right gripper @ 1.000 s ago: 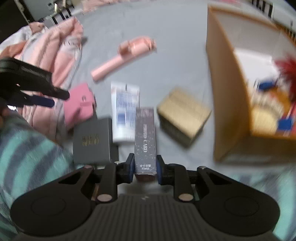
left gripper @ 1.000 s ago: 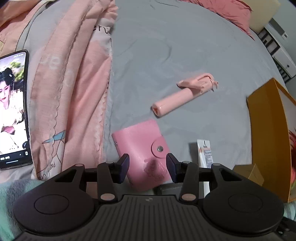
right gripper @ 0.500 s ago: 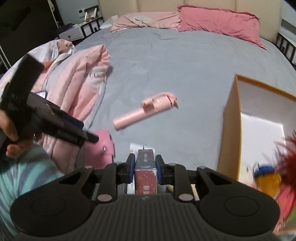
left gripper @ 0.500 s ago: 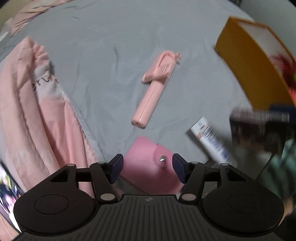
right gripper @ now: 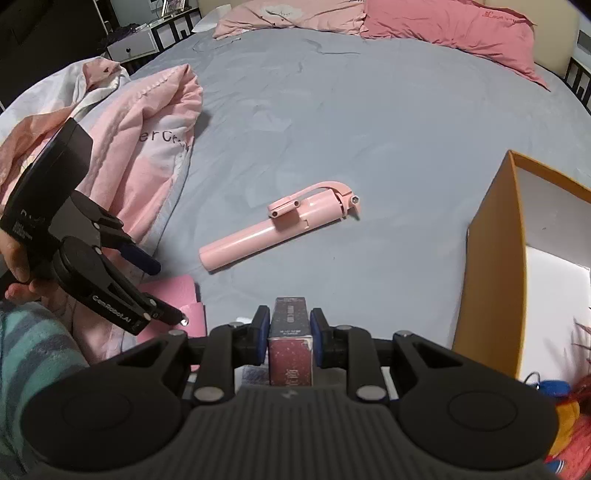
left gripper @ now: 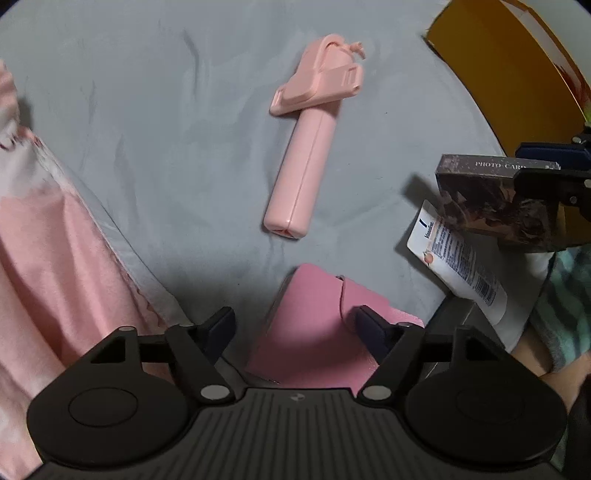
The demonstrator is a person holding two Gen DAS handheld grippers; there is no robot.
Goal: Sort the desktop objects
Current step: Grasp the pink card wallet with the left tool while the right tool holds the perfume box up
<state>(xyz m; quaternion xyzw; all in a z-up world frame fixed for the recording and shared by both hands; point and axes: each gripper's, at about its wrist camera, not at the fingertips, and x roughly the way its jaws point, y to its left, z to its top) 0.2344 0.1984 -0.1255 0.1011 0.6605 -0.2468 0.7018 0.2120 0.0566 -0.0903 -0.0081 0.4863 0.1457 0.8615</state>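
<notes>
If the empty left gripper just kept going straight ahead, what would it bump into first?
Most likely the pink card wallet, which lies right between and just ahead of the open left gripper fingers. The pink selfie stick lies farther along that line. Depth is hard to judge.

A wide bed (right gripper: 369, 122) under a grey-blue sheet fills most of both views. Two pink pillows (right gripper: 447, 33) lie at its far end against a cream padded headboard (right gripper: 517, 5). A rumpled pink and white quilt (right gripper: 140, 122) is heaped along the left side. Beyond the far left corner stands a white nightstand (right gripper: 129, 46) with a black frame, in a dim, dark corner of the room
</notes>
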